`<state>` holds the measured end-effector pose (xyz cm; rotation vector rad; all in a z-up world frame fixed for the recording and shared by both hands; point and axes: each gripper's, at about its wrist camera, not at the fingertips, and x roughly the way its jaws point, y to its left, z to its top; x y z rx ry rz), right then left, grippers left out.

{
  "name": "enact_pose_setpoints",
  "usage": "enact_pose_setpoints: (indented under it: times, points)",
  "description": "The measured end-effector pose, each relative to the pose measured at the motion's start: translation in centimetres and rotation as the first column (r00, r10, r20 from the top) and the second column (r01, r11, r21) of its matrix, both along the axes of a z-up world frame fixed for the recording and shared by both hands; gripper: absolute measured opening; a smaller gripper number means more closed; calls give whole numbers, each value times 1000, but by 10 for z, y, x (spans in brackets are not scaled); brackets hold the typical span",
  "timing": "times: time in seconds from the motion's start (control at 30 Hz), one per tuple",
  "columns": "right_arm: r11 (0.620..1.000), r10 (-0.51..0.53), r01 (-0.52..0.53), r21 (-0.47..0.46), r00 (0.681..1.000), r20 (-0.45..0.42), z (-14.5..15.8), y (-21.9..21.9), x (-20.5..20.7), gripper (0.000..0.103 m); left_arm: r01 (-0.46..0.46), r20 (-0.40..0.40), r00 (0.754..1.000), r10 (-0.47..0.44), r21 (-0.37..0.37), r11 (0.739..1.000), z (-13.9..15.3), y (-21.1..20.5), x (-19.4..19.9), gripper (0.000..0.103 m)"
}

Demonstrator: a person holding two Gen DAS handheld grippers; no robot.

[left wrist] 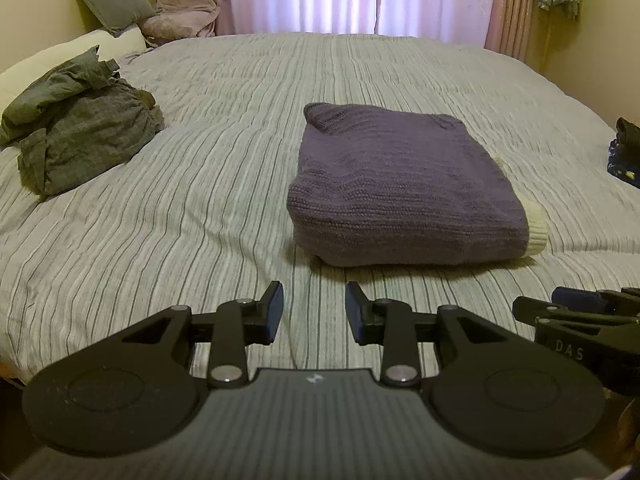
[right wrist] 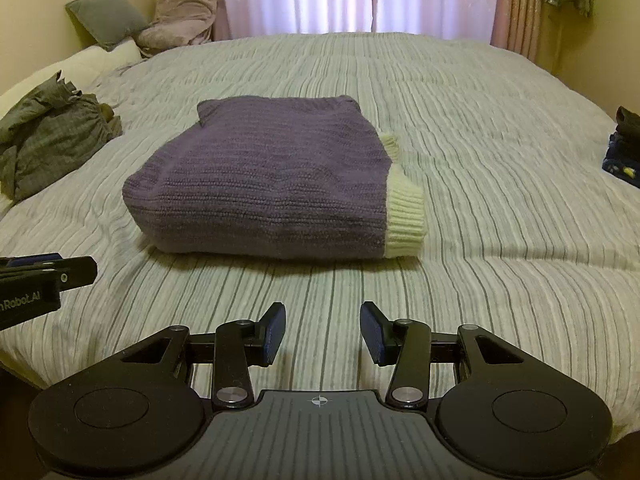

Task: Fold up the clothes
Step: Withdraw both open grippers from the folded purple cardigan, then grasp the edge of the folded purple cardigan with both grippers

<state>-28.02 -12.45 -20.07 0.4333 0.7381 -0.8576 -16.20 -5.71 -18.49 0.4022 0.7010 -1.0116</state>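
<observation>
Your left gripper [left wrist: 314,312] and right gripper [right wrist: 323,334] both hang with jaws parted and nothing between them, just off the near edge of the bed [right wrist: 500,160]. The purple knitted sweater [right wrist: 264,184] lies straight ahead near the bed's middle, long axis running side to side, about equally near both hands. It looks folded into a thick, tidy block, cream cuffs [right wrist: 404,216] poking out on its right end. The crumpled grey garment [left wrist: 80,128] waits by the left edge

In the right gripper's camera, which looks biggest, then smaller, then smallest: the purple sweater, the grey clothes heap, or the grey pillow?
1. purple sweater, though it is also nearest the camera
2. grey clothes heap, partly cut off at the edge
3. grey pillow, smallest, but farthest away
</observation>
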Motion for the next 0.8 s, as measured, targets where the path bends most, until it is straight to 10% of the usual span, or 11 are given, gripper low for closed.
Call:
enact_pose_setpoints:
  times: [0.43,0.8]
  points:
    - [998,14,-27,49,967,254,21,-106,-21,45,3,-187,982,-28,-133,991,8,-43,107,33]
    - [954,14,-149,259,887,461,-8,-280,34,46,-6,-458,883,-100,-224,975,-38,-146,204,39]
